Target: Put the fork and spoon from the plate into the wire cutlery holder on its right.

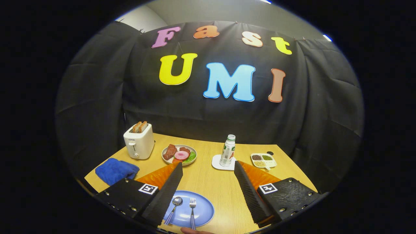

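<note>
The claw (208, 188) hangs above the wooden surface (224, 201) with its fingers spread wide and nothing between them. Below the gap lies the blue plate (204, 211), the spoon (175, 204) and fork (192, 208) side by side on it, the spoon close under the left finger. Bare wood runs ahead between the fingers. Beyond them stand the bottle (227, 151) on its coaster, the food plate (179, 154), the toaster (139, 143), the blue cloth (115, 170) and a divided dish (263, 160).
</note>
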The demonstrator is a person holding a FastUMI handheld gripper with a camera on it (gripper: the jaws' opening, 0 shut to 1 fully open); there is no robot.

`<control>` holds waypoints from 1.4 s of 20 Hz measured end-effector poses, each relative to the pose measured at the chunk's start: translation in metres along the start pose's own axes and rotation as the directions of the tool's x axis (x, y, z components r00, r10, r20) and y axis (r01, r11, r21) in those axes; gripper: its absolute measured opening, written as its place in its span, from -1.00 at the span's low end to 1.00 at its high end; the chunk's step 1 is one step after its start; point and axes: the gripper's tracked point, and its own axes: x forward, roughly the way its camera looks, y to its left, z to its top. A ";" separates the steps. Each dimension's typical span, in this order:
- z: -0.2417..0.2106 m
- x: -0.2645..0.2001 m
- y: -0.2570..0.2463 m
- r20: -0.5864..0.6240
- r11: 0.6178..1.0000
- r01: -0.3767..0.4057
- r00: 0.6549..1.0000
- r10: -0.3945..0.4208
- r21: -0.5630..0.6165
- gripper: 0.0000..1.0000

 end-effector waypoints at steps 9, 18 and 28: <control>-0.071 0.008 0.019 -0.225 0.998 -0.066 0.972 0.067 0.011 0.95; -0.189 0.000 0.034 -0.588 0.988 -0.150 0.803 0.099 -0.038 0.90; -0.247 -0.005 0.049 -0.757 0.981 -0.192 0.635 0.152 0.036 0.19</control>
